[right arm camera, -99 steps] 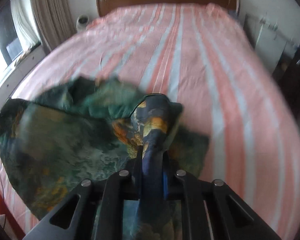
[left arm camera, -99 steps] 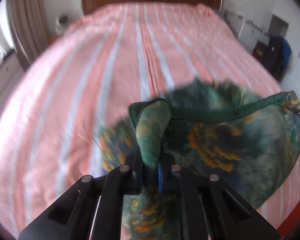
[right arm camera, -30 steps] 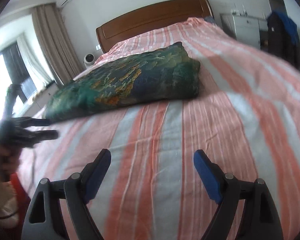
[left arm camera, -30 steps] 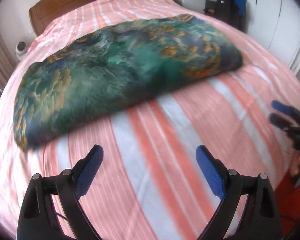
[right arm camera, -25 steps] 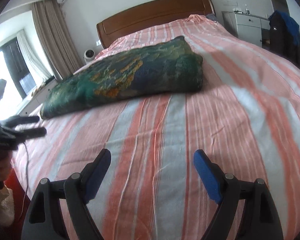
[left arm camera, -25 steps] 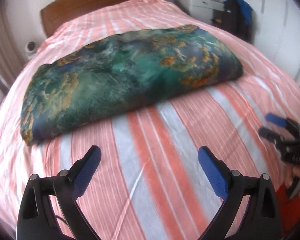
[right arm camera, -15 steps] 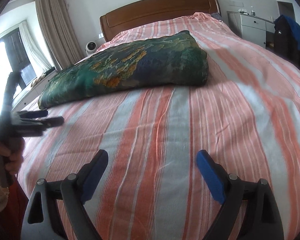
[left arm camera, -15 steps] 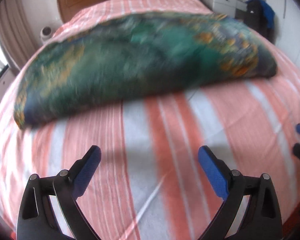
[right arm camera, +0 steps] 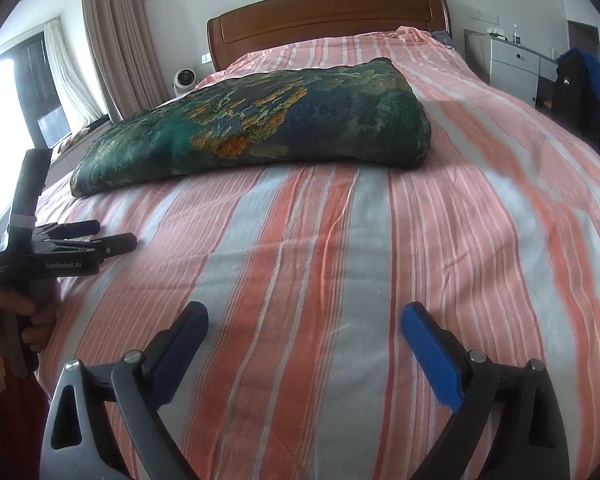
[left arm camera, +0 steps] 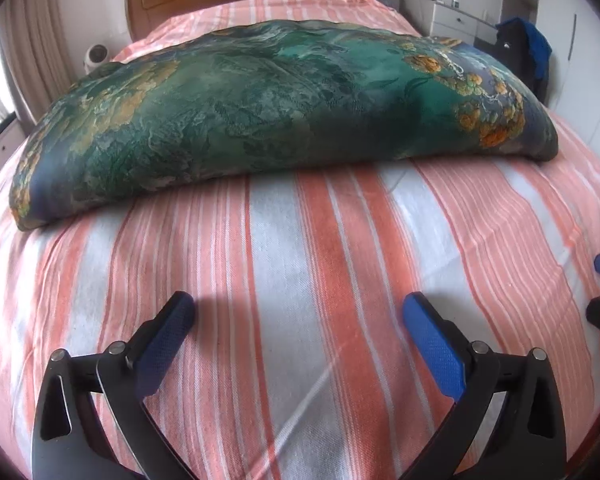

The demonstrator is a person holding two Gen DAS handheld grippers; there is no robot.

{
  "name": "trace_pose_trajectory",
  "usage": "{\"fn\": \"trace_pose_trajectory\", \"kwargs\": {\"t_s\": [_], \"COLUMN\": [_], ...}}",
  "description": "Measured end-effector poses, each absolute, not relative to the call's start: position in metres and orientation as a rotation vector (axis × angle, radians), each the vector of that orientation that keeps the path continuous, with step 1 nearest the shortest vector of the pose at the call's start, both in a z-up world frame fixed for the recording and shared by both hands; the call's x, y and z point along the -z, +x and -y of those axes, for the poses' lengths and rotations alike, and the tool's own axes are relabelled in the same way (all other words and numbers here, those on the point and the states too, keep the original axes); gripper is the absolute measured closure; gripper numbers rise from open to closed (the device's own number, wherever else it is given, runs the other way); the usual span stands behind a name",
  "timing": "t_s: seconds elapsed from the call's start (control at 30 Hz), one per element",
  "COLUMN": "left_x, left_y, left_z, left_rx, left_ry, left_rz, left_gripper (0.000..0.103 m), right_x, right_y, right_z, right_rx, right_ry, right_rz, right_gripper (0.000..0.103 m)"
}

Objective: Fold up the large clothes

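Claws (left arm camera: 294, 322) (right arm camera: 303, 322) agape — garment (left arm camera: 284, 92) lies folded.

- "GenRobot.AI" is showing in pale letters on the black body of the left gripper (right arm camera: 112, 234), at the left edge of the right wrist view.
- Smaller print beside it is staying unreadable.

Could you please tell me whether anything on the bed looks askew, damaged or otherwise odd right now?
Nothing stands out. The green floral garment lies folded in a tidy oblong across the striped bedspread, with no loose corners visible. Both hand-held grippers, left and right, are open and apart from it.
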State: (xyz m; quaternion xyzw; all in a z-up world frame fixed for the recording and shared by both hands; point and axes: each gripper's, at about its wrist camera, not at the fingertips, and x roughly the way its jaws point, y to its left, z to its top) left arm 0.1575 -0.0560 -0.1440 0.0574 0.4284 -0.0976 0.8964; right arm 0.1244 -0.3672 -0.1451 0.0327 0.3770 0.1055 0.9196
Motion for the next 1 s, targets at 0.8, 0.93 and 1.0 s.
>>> {"fn": "trace_pose_trajectory", "kwargs": {"t_s": [0.8,0.93,1.0], "left_x": [0.1438,0.144,0.144], "left_y": [0.1579,0.1577,0.1577], "left_z": [0.055,0.0552,0.0553], "left_rx": [0.203,0.203,0.203], "left_ry": [0.12,0.12,0.12], "left_rz": [-0.877,-0.875,-0.875], "left_gripper": [0.0,0.0,0.0], "right_x": [0.1463,0.1464,0.1464], "right_y": [0.1249,0.125,0.125], "right_z": [0.3643,0.3643,0.3642], "right_rx": [-0.215,-0.215,-0.215], "right_ry": [0.053,0.052,0.052], "right_rz": [-0.778,-0.778,-0.778], "right_gripper": [0.004,0.004,0.004]}}
